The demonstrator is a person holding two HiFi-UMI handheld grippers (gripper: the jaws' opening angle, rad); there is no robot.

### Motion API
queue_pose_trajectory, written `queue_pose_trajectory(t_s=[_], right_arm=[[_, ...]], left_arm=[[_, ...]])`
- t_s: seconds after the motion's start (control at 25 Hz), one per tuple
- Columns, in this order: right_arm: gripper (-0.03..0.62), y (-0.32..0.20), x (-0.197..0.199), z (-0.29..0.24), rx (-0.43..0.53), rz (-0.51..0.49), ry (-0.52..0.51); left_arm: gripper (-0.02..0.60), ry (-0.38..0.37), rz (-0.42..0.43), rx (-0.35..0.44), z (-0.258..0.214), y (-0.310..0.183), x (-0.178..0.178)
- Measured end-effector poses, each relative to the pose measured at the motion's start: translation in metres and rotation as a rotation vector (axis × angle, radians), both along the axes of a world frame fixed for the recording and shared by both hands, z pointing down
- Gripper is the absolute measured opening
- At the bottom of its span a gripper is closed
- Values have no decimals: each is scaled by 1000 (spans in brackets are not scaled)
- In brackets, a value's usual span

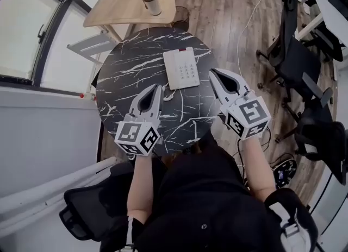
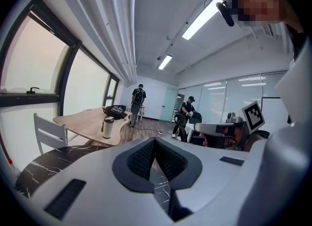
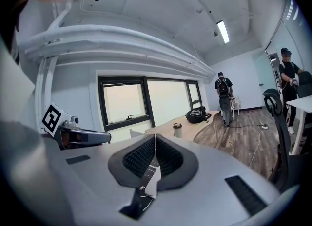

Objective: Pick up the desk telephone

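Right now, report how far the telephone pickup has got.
Done: nothing yet; the desk telephone lies flat on the black table. In hand: the left gripper and right gripper, both shut and empty, flank it, each apart from it in the head view. Left: open the jaws, grip the telephone, lift it.

The left gripper and the right gripper were held out side by side, well apart, both pointing away from the person and tilted slightly down. Each pair of jaws was pressed together with nothing between them. The left forearm and the right forearm reached forward from the near side.
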State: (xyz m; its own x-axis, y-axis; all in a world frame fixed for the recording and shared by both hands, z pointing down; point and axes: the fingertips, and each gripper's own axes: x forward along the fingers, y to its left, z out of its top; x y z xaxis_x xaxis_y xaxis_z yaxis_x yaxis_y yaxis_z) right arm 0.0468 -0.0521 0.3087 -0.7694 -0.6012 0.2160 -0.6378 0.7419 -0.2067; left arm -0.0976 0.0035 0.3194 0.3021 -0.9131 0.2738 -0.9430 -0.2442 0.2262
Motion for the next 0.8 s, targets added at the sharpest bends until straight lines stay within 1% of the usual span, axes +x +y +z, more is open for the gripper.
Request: queue_pose_trajectory(t_s=[0.16, 0.32, 0.48, 0.64, 0.8], right_arm=[[32, -21, -5, 22, -39, -37, 16], [32, -39, -8, 49, -93, -76, 33], [32, -56, -12, 78, -147, -90, 63], [32, -62, -21, 102, -195, -104, 91], [34, -61, -29, 128, -251, -105, 114]], left_arm=[[15, 17, -25, -32, 16, -17, 2], [17, 29, -54, -85, 38, -28, 6], [17, 39, -74, -138, 62, -36, 7], [17, 60, -88, -190, 83, -42, 1], [18, 68, -78, -233, 105, -45, -7]])
